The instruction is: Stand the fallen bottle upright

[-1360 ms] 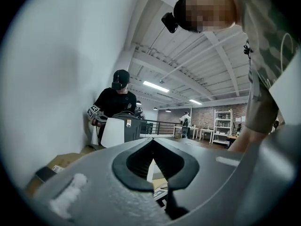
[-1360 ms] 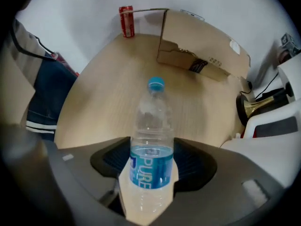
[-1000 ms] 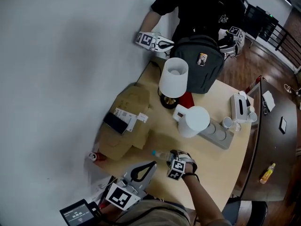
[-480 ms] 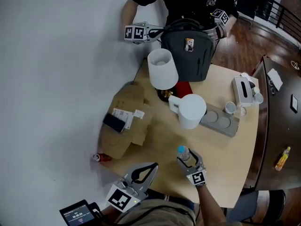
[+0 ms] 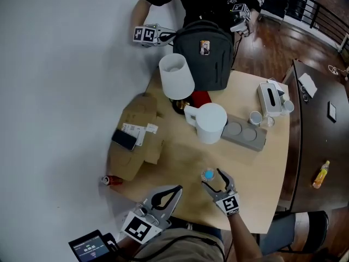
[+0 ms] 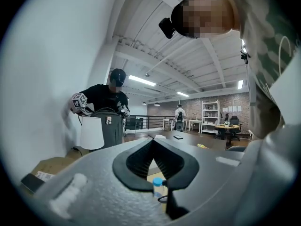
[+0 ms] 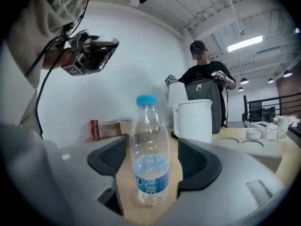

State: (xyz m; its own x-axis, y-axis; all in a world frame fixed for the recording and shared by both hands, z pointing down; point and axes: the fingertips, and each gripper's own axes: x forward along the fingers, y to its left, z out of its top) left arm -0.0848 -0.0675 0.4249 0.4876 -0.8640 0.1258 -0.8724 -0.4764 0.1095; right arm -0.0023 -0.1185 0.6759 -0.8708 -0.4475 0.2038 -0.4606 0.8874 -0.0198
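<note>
Wooden bench (image 5: 256, 162) sits by a white wall, with lots of stuff on it. On your left, the left claw (image 5: 175, 191) hangs by the near edge of the bench. Its tips are together and it has nothing in it. Leave it there, out of the way.

Next comes the bottle (image 7: 149, 164). It stands up on the bench near the front edge, blue cap on top and a little water inside. It is well apart from the white jug (image 5: 210, 123). The standing-up part looks done, so letting go is the step now.

The right claw (image 5: 211, 178) is around the bottle, one jaw on each side. Its jaws are opening, and the pads do not touch the bottle. You can see bench in both gaps. To do this well, open wide, then pull straight back toward you. Do not swing sideways, or a jaw may hit the bottle. It looks tall and light, so a small bump could tip it.

Your right arm (image 5: 242, 239) comes in from the bottom edge. The claw lies low and about level, pointing away from you toward the jug.
</note>
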